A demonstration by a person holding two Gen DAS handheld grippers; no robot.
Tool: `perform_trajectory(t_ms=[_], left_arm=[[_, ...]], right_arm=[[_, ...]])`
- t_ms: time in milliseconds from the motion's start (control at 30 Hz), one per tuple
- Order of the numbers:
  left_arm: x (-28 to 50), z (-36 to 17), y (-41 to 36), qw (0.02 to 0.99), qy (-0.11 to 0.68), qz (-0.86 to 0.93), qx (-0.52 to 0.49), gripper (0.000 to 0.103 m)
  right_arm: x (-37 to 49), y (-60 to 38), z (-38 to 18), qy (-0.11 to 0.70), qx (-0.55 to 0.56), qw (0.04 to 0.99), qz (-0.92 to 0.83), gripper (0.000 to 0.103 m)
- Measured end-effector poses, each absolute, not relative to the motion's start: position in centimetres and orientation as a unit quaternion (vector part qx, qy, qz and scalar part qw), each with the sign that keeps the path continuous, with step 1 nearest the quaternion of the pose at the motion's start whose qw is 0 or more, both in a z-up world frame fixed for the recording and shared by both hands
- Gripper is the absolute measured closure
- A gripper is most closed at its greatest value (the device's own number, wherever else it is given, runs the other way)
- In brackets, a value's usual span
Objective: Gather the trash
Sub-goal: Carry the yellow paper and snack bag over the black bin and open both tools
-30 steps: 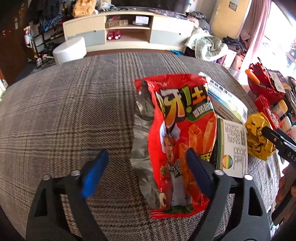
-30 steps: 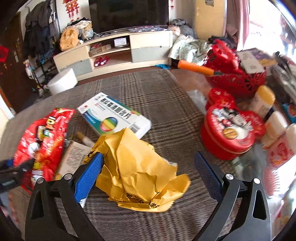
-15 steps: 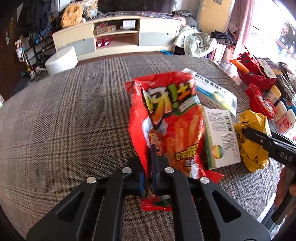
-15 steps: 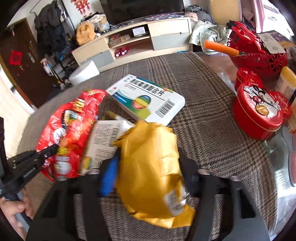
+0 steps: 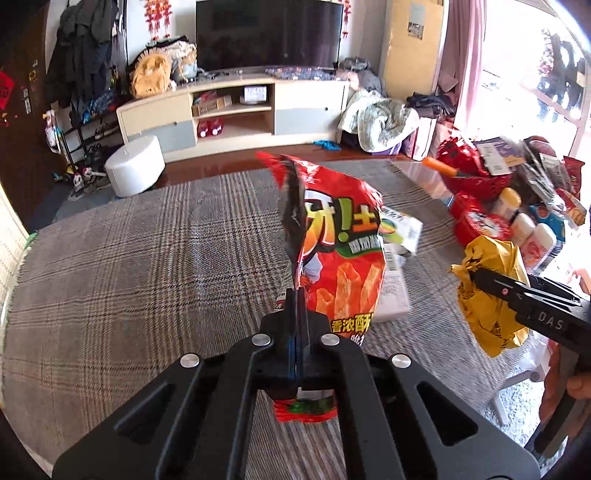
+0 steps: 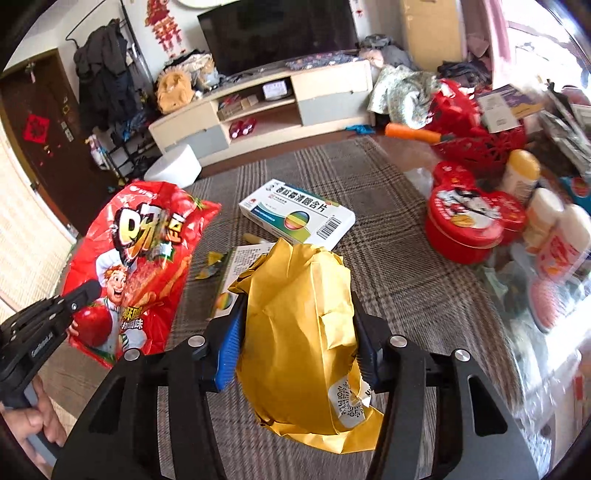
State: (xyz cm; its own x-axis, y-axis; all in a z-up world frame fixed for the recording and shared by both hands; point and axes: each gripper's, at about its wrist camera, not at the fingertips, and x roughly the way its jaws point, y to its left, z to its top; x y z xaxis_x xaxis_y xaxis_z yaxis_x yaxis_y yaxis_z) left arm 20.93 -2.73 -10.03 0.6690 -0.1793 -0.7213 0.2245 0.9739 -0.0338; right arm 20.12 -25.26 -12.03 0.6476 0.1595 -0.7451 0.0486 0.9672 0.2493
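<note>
Red crinkled snack bag (image 5: 343, 258), upright

Beyond the plaid-covered surface (image 5: 129, 258), a dark television (image 5: 267, 35) stands on a cream cabinet (image 5: 236, 110), coats (image 5: 79, 48) hang left, and daylight floods a pink-curtained window (image 5: 517, 74).

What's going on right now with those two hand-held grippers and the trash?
Left hand-held gripper shut on red snack bag. Right hand-held gripper clamped on crumpled yellow envelope. Both clear of the table; nothing in the way.
</note>
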Motion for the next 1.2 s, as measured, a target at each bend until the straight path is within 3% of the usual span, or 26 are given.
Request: perform_trajectory(t_ms=[300,633,933,1200], left_arm=[[12.6,-7.9,-3.5,0.922,0.37,-0.115,0.023,0.103],[3.2,-10.1,-2.7,0.912,0.389,-0.129,0.008,0.103],[-4.3,-16.5,-3.1,0.883,0.442,-0.156,0.001,0.103],[-6.1,-23.8,-5.9,0.851,0.5,-0.16,0.022,0.103]], right_arm=[[13.5,-24.1,-10.3,0.402,0.151,0.903,0.004,0.05],[5.1,-24.0,-11.5,0.415,0.152,0.897,-0.015,0.049],[-1.7,-24.1,-15.9,0.444,0.151,0.882,-0.04,0.049],[-3.7,-23.4,-21.0,0.481,0.152,0.862,-0.04,0.049]])
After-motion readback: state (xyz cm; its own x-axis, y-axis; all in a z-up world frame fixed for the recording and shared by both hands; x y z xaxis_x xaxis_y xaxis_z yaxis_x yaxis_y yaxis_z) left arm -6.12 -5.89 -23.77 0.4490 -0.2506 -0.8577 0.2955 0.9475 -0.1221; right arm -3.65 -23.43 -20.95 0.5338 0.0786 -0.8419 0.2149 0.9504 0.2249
